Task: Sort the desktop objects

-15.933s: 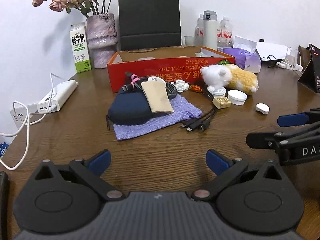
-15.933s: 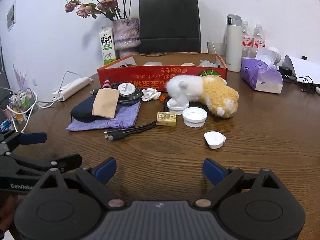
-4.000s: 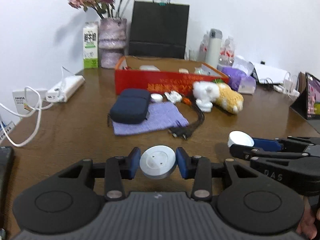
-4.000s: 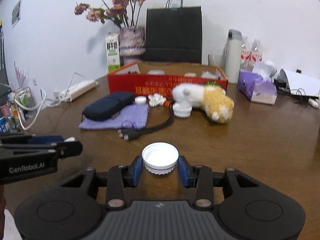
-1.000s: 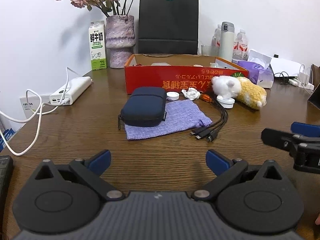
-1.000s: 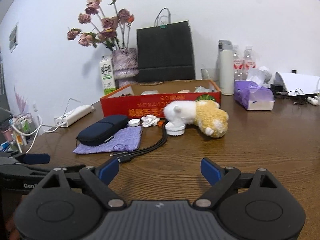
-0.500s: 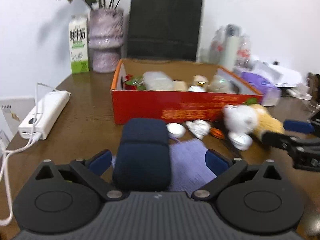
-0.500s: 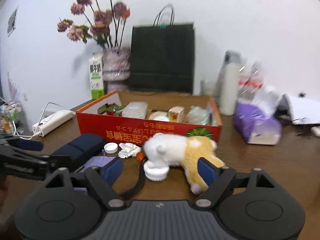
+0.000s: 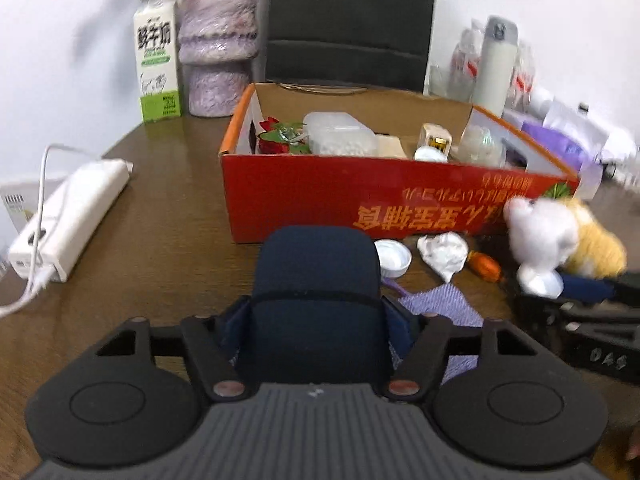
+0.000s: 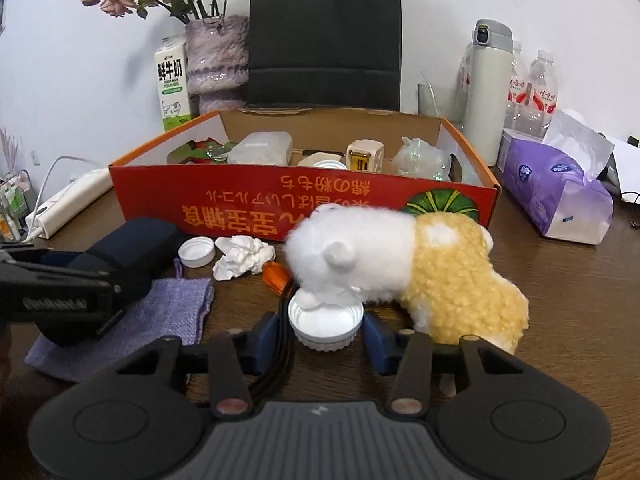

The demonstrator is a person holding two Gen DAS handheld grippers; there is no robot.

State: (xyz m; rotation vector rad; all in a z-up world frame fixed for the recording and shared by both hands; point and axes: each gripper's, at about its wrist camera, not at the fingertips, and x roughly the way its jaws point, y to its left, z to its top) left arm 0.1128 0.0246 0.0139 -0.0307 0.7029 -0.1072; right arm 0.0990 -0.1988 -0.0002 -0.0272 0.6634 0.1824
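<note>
Left tongs (image 9: 316, 332) closing around a rounded navy case (image 9: 316, 280); right tongs (image 10: 320, 338) closing around a ribbed white cap (image 10: 326, 326).

A dark blue zip case (image 9: 316, 280) lies flat on a purple cloth pouch (image 10: 160, 312) before the red cardboard box (image 10: 280, 196). A white ribbed bottle cap (image 10: 326, 326) sits open side up under the snout of a white-and-yellow plush toy (image 10: 400, 268) lying sideways.
</note>
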